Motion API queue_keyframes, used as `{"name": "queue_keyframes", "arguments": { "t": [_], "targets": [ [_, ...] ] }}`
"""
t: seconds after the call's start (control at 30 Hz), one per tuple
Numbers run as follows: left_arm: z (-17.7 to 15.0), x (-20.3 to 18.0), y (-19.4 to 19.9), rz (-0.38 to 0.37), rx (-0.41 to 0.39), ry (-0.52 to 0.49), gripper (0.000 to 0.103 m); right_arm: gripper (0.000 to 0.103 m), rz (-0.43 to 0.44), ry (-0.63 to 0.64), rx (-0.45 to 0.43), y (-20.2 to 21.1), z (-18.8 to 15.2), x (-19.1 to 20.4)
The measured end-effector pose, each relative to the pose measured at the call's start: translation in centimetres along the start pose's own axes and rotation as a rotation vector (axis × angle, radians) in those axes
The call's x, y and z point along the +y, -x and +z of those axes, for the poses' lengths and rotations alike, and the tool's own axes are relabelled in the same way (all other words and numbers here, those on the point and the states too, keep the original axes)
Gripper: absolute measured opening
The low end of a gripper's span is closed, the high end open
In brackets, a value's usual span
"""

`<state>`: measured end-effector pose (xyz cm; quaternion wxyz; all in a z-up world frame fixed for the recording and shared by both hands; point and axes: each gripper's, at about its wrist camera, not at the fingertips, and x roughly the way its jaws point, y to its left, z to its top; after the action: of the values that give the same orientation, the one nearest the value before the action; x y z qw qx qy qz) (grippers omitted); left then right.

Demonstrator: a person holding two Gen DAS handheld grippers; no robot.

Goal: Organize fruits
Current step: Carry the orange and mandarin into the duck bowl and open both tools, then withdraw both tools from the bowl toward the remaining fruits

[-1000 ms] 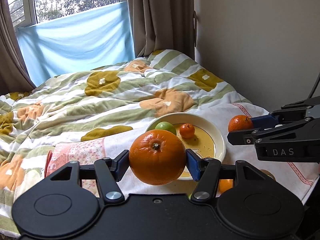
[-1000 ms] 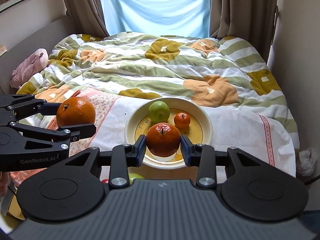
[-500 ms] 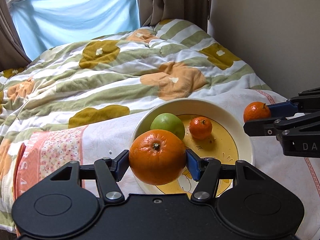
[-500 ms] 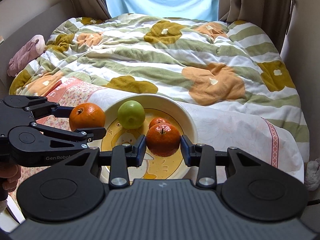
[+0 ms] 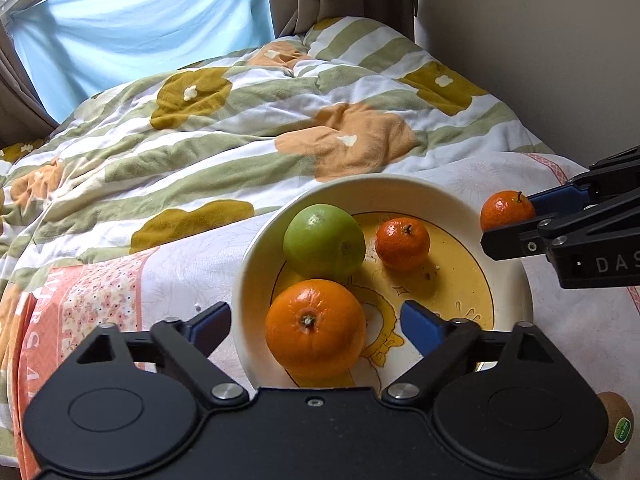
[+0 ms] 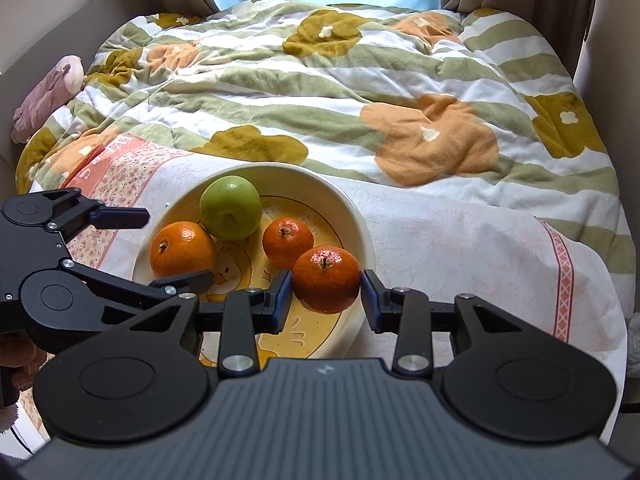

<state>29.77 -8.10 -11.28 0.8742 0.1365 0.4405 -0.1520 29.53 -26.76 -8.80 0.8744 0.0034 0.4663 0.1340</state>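
A cream bowl with a yellow inside sits on a white cloth on the bed. In it lie a green apple, a small tangerine and a large orange. My left gripper is open around the large orange, which rests in the bowl. My right gripper is shut on a reddish tangerine at the bowl's right rim.
A flowered green-striped quilt covers the bed behind the bowl. A pink patterned cloth lies left of it. A kiwi lies at the near right edge. A pink plush toy lies far left. A wall stands right.
My left gripper has opened and let the large orange go into the bowl. Both grippers have moved forward and down toward the bowl; the right one still holds its tangerine.
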Motion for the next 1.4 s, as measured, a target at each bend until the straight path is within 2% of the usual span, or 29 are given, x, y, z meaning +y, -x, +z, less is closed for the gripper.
{"name": "queue_keyframes", "arguments": {
  "t": [0.13,0.23,0.43,0.63,0.9,0.93,1.0,1.03,1.07,1.4],
  "targets": [
    [-0.2,0.1,0.8,-0.007,0.021,-0.015,0.096,0.052,-0.005,0.019,0.002,0.1,0.2,0.3],
    [-0.6,0.5,1.7,-0.035,0.018,-0.002,0.097,0.052,-0.009,0.041,0.007,0.1,0.1,0.6],
    [-1.0,1.1,3.0,-0.039,0.018,0.030,0.097,0.052,-0.007,0.084,0.024,-0.9,0.1,1.1],
    [-1.1,1.8,3.4,-0.019,0.015,0.050,0.097,0.052,-0.037,0.135,0.048,-3.0,0.0,1.8],
    [-1.4,2.2,3.3,-0.014,0.016,0.068,0.097,0.053,-0.031,0.145,0.043,-3.8,0.1,2.2],
    [-1.4,2.2,3.3,-0.015,0.017,0.068,0.097,0.059,-0.025,0.149,0.037,-3.8,0.1,2.2],
    [-1.6,2.2,3.3,-0.017,0.018,0.070,0.097,0.080,-0.032,0.152,0.026,-3.6,0.1,2.4],
    [-1.6,2.1,3.3,-0.018,0.018,0.071,0.097,0.096,-0.036,0.155,0.026,-3.5,0.1,2.4],
    [-1.6,2.1,3.4,-0.018,0.017,0.071,0.097,0.102,-0.038,0.156,0.022,-3.4,0.1,2.5],
    [-1.9,2.3,5.3,-0.003,-0.014,0.077,0.097,0.103,-0.016,0.082,-0.016,-1.3,-0.4,2.0]
  ]
}}
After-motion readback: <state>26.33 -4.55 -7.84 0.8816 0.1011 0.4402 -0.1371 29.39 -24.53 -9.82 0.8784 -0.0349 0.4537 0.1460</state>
